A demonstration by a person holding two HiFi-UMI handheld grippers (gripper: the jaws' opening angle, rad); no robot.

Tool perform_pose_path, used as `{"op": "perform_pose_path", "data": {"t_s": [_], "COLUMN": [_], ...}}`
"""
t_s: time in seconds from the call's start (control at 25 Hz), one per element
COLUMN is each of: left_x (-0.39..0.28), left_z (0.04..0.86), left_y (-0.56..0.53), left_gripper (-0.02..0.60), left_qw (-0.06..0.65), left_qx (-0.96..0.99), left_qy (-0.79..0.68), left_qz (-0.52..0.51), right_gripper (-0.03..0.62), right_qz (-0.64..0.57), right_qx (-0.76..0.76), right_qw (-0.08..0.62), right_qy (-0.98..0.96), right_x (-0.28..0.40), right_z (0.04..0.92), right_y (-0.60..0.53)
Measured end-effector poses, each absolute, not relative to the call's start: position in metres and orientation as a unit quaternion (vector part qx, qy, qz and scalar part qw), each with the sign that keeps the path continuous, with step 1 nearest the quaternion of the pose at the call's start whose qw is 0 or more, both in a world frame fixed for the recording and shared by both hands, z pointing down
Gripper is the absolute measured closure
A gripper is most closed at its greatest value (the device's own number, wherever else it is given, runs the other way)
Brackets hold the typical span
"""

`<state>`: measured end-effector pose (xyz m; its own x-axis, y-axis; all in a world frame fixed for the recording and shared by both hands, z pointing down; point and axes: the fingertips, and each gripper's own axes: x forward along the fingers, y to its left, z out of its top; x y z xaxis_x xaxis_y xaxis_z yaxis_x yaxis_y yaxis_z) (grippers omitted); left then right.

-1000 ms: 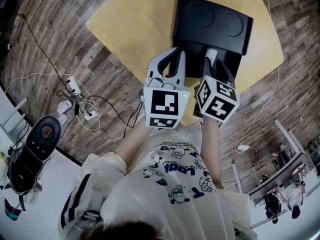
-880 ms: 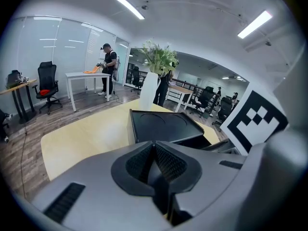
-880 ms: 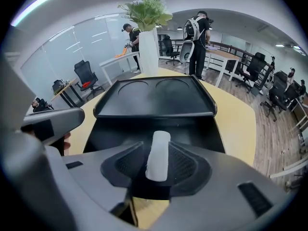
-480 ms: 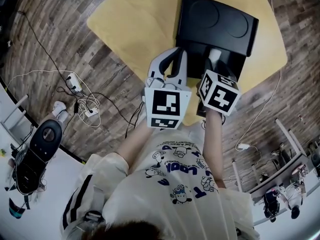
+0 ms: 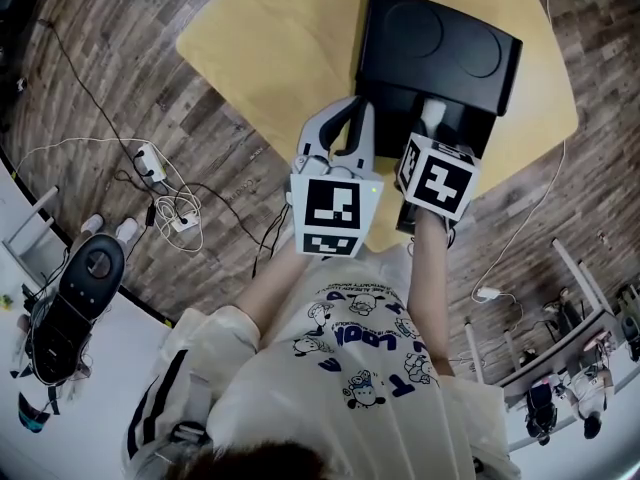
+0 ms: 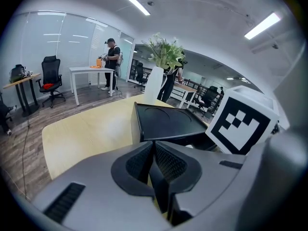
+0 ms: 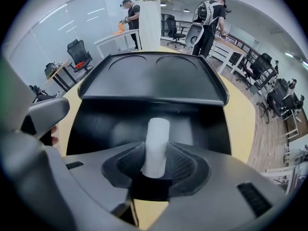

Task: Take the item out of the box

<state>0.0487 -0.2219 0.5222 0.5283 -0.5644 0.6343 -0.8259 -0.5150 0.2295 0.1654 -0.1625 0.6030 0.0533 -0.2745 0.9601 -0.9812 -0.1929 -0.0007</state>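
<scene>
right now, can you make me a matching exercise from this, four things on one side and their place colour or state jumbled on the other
Things:
1 white roll
2 left gripper
3 box lid
4 table

Place, colour or state:
A yellow
B jaws together, nothing in them
C between the jaws of the right gripper
D black, swung open

Pairs: 1-C; 2-B; 3-D; 4-A

The right gripper is closing its jaws, with the white roll between them.
</scene>
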Motion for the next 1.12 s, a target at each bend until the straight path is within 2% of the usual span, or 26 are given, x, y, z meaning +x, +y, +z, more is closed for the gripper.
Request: {"op": "perform_pose_path", "data": {"t_s": [0.32,1.12], "left_x": [0.043,0.055], "left_z": [0.523,0.484], "left_y": [-0.219,-0.211], "left_gripper": [0.555,0.555], "left_qw": [0.263,0.233], "left_qx": [0.832,0.846], "left_qy": [-0.421,-0.424], "left_qz": [0.248,0.224], "right_gripper": [0.448,0.451], "right_qz": [0.457,0.44], "right_qx": [0.617,0.625], "right_qw": [0.387,0.325], "right_qy": [-0.51,-0.557], "right_x": [0.164,0.156], "right_z": [0.603,0.558], "right_y": [-0.162,-0.162]}}
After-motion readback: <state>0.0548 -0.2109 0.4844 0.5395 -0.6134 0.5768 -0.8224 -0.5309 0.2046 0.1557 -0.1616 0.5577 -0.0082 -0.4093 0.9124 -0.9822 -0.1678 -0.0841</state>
